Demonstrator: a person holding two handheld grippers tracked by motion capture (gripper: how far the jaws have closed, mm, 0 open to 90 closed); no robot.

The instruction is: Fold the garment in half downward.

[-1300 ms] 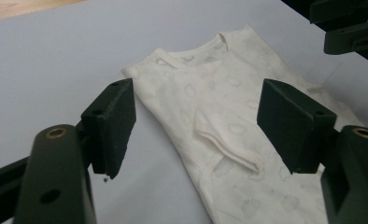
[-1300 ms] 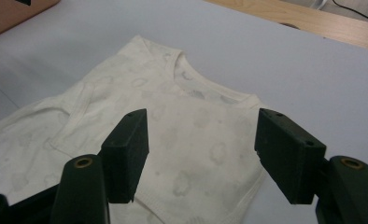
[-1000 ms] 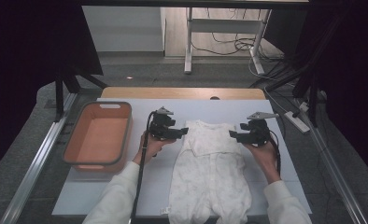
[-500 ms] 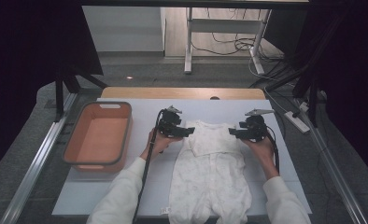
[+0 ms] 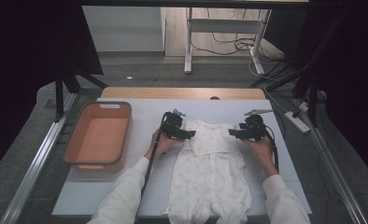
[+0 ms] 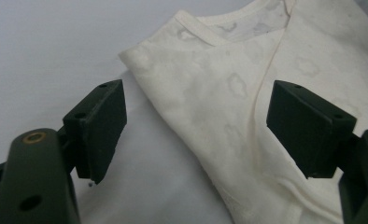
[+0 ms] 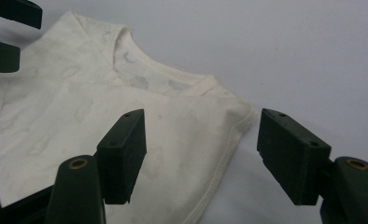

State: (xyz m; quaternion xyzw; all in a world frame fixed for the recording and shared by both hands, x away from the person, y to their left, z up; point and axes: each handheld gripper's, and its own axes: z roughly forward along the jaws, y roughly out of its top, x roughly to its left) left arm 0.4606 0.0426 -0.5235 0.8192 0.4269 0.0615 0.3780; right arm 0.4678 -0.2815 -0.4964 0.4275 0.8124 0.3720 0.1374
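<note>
on the white table [image 5: 126, 196], left gripper [image 5: 187, 134] nearer the romper [image 5: 210, 177], jaws just opened

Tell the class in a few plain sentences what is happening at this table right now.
A person holds a gripper in each hand over a white baby romper laid flat on the table. The left gripper and right gripper sit at the garment's two shoulders. Both are open; the left one's jaws have just been opening, with the cloth's edge lying between them ungripped. An orange bin stands to the left.
</note>
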